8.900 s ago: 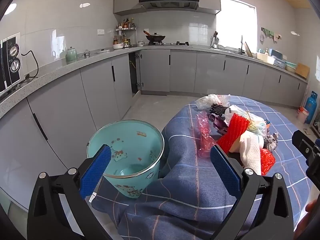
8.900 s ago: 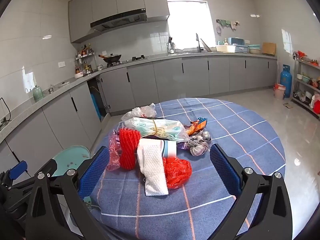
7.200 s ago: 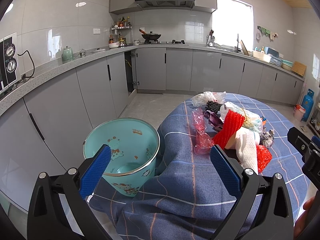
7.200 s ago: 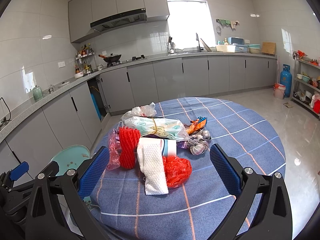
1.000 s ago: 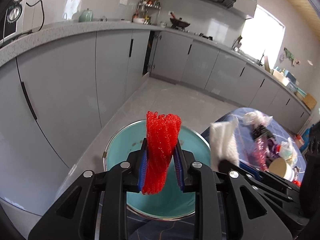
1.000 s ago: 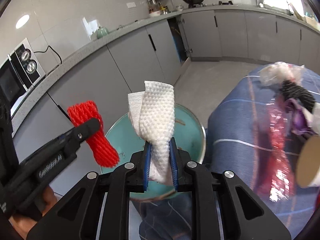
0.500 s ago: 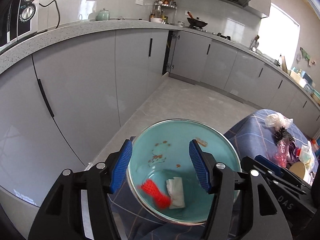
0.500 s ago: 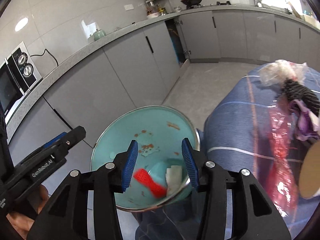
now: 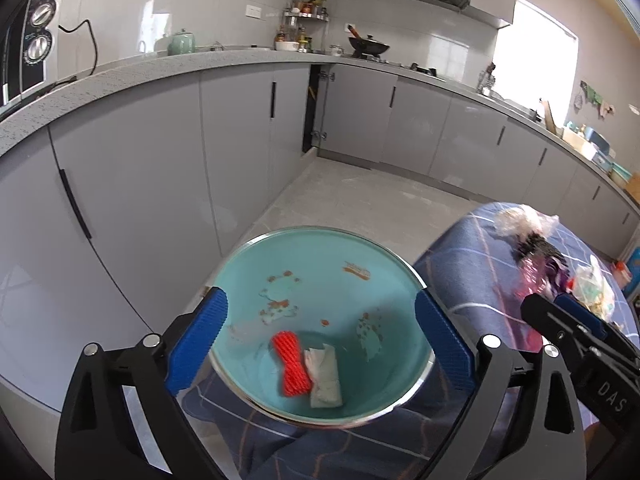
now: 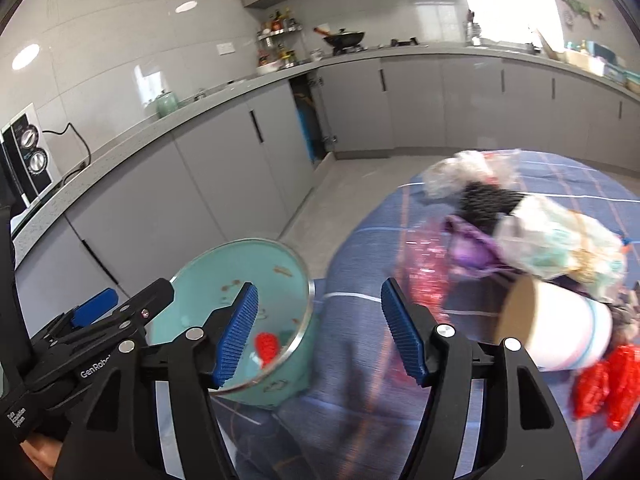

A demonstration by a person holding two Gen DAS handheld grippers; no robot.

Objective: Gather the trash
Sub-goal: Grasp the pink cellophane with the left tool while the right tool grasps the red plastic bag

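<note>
Bin: we see the teal bin on the floor just beside the draped edge of the tabletop, its mouth straight below our left gripper.
Trash in: a red net and a white pad lie side by side on the bin's bottom, touching, both long axes running roughly away from us.
Trash left: the heap sits on the tabletop: a clear bag, a black net, a purple scrap, a pink wrapper, a pale packet, a paper cup on its side with its mouth toward us, and red netting at the near right.
Left gripper: we have just been opening it; its jaws stand wide over the bin's rim with nothing between them but the view down into the bin.
Right gripper: we have just been opening it too; it is partly spread and empty, aimed at the cloth between bin and heap.
Key relation: the heap lies to the right of both grippers, and our right one is the nearer. The cup and pink wrapper sit closest to it, just right of its right finger.
Our judgement: next is a swing right, probably right gripper first.
</note>
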